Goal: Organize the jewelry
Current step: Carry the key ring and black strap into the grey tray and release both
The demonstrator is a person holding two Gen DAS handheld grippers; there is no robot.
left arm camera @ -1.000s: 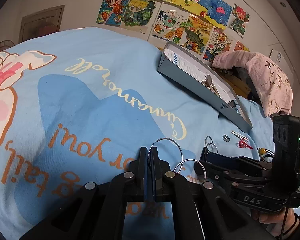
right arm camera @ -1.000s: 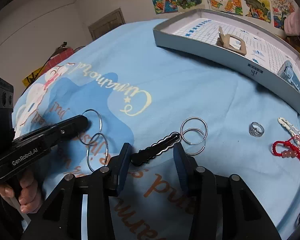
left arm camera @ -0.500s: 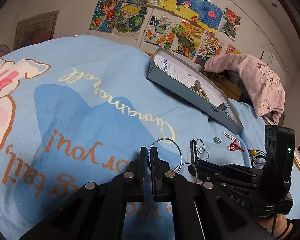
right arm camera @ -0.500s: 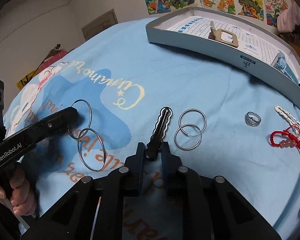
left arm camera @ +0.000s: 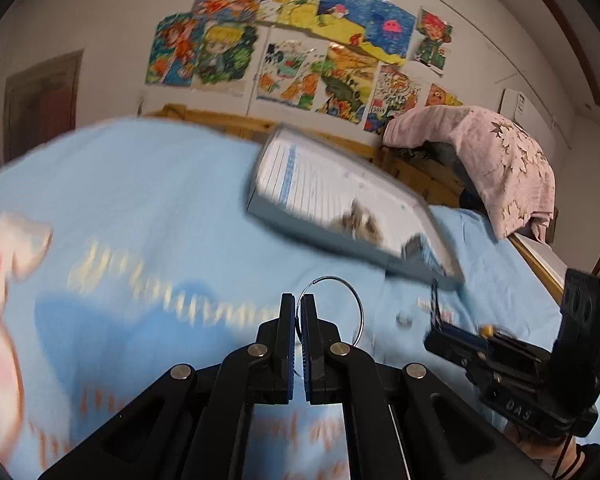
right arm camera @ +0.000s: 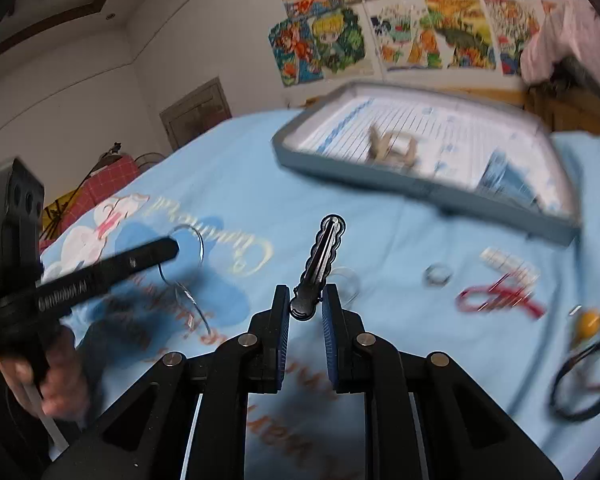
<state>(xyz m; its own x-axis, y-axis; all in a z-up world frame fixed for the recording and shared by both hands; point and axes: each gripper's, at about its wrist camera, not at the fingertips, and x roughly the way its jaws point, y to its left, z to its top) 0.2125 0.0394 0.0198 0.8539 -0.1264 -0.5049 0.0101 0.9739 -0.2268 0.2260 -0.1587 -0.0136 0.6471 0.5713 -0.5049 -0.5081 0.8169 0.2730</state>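
My left gripper (left arm camera: 299,301) is shut on a thin silver hoop (left arm camera: 354,300) and holds it above the blue bedspread. In the right wrist view that hoop (right arm camera: 194,240) hangs at the left gripper's tip, with a second hoop (right arm camera: 192,300) blurred below it. My right gripper (right arm camera: 305,294) is shut on a black wavy hair clip (right arm camera: 320,264), which points forward, lifted off the bed. A grey tray (right arm camera: 432,188) lies ahead with a beige clip (right arm camera: 392,146) inside.
On the bedspread to the right lie a silver ring (right arm camera: 438,274), a white clip (right arm camera: 508,262), a red string bracelet (right arm camera: 496,300), a yellow bead (right arm camera: 590,322) and black hair ties (right arm camera: 584,380). A pink cloth (left arm camera: 500,152) covers something beyond the tray.
Both grippers have lifted off the bed with their items and are moving toward the tray. One second ago the right gripper was open around the clip; it then shut on it.
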